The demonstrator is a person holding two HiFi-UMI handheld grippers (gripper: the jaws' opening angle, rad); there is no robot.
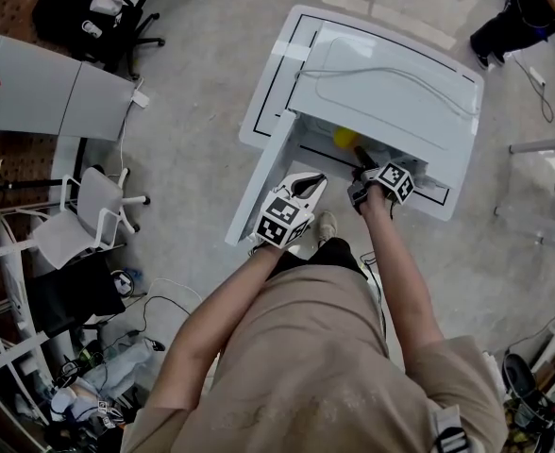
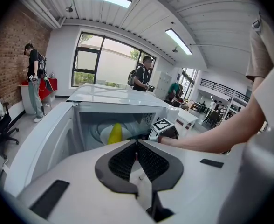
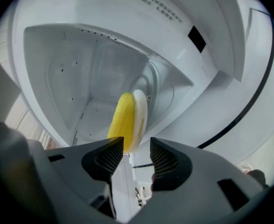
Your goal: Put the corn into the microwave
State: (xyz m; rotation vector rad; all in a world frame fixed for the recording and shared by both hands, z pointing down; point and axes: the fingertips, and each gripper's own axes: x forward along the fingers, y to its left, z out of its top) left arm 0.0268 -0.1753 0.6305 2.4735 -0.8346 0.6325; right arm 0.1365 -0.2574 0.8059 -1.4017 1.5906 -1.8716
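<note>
Yellow corn (image 3: 122, 119) is laid across the middle of the plate (image 3: 140, 111) inside the microwave (image 3: 71, 69), so the right gripper (image 3: 136, 146) is held with jaws spread clear of it. The left gripper (image 2: 137, 143) is held closed and empty, since it is not needed.

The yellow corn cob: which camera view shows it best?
The right gripper view: the yellow corn cob fills the middle, lying on a white plate inside the white microwave. The left gripper view shows the cob small, farther off; the head view only a yellow spot.
</note>
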